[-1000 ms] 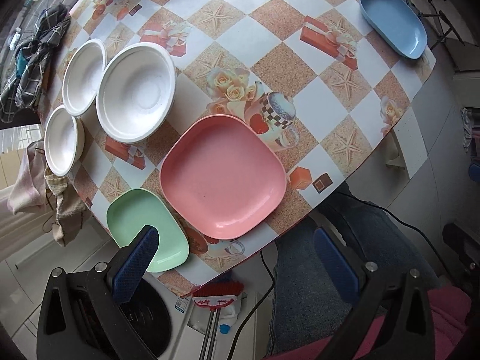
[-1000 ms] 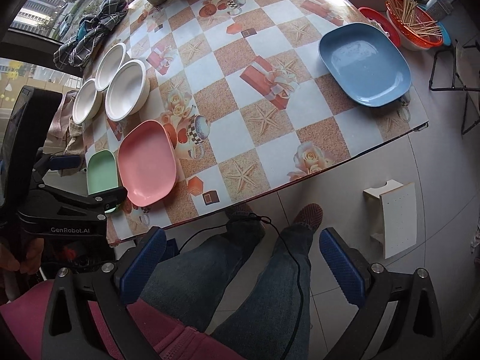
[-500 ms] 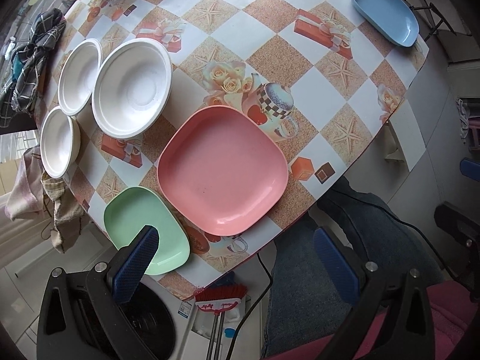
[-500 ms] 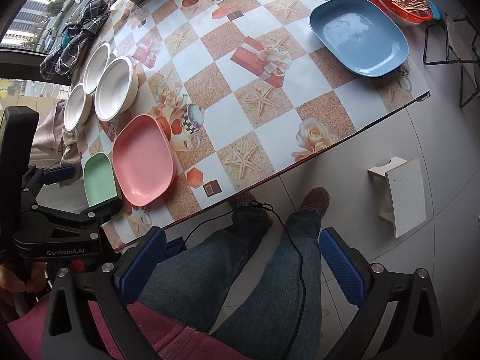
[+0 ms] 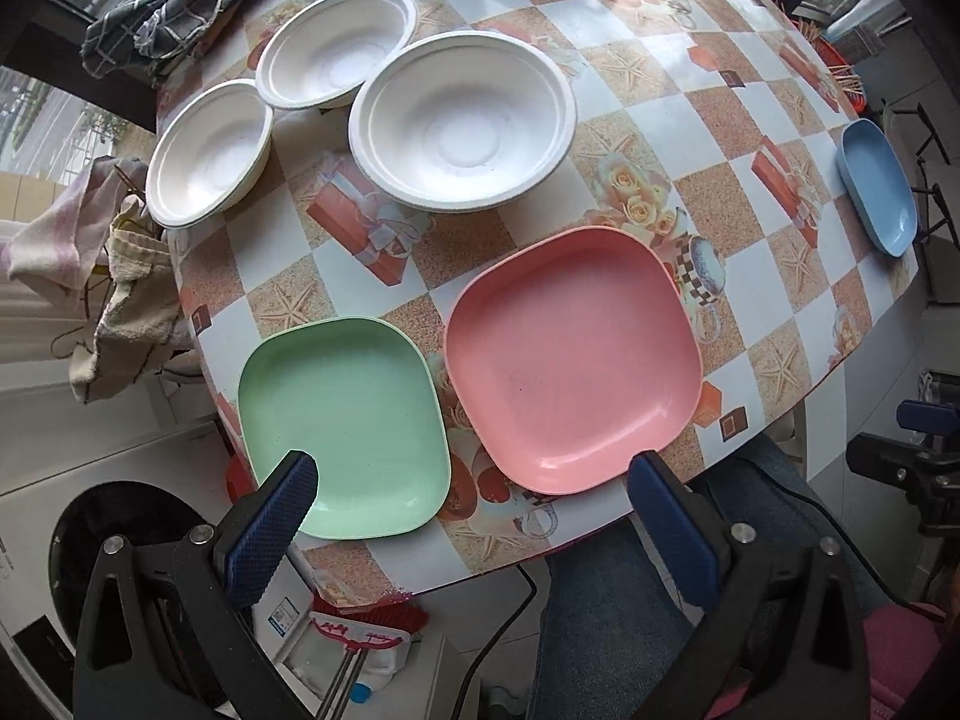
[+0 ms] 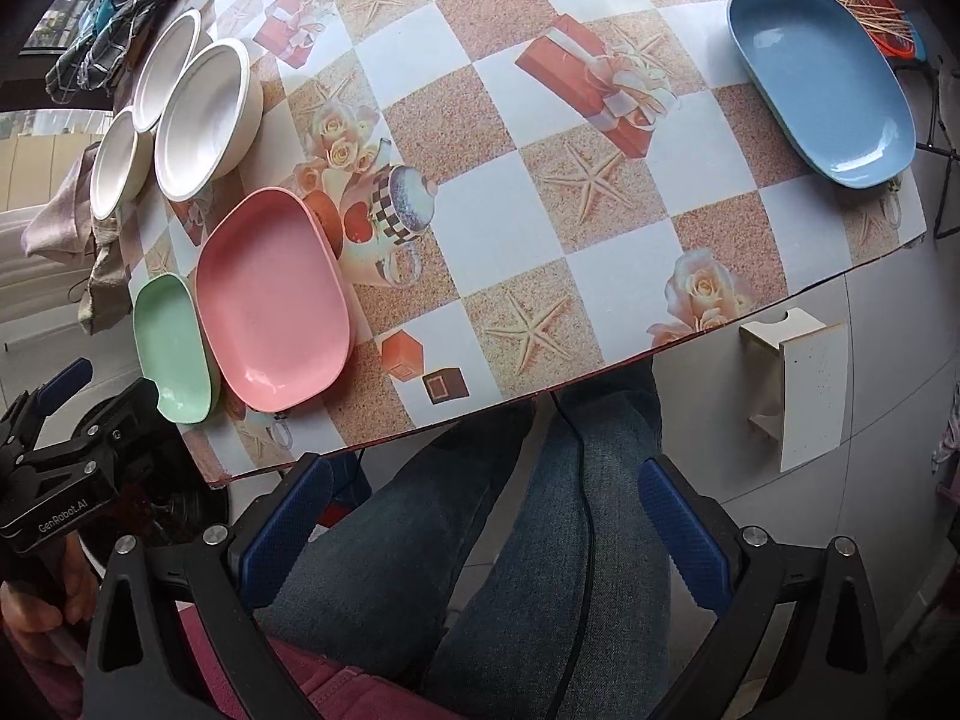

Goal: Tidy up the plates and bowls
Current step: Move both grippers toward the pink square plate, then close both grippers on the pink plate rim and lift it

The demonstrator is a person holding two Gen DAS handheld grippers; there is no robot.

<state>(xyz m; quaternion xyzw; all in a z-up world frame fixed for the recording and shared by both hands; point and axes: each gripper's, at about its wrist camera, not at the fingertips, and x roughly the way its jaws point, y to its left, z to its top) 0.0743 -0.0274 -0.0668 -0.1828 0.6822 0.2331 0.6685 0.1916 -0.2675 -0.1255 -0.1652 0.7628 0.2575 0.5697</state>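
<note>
A green plate [image 5: 342, 426] and a larger pink plate [image 5: 573, 354] lie side by side at the table's near edge. Behind them stand three white bowls: a large one [image 5: 462, 120] and two smaller ones [image 5: 207, 153] [image 5: 336, 48]. A blue plate [image 5: 876, 192] lies at the far right edge. My left gripper [image 5: 474, 480] is open and empty, hovering over the table's near edge in front of the green and pink plates. My right gripper [image 6: 480, 492] is open and empty, held off the table above the person's knees. The right wrist view shows the pink plate [image 6: 273, 300], green plate [image 6: 171, 348] and blue plate [image 6: 822, 84].
The table [image 6: 528, 210] has a checkered cloth with starfish and gift prints. A dark plaid cloth [image 5: 180, 6] lies at the far left. A red basket of sticks [image 6: 864, 6] stands behind the blue plate. Towels [image 5: 102, 276] hang off the table's left side.
My left gripper has swung left and moved closer to the table, so the green and pink plates now fill its view. My right gripper has moved closer to the table's near edge.
</note>
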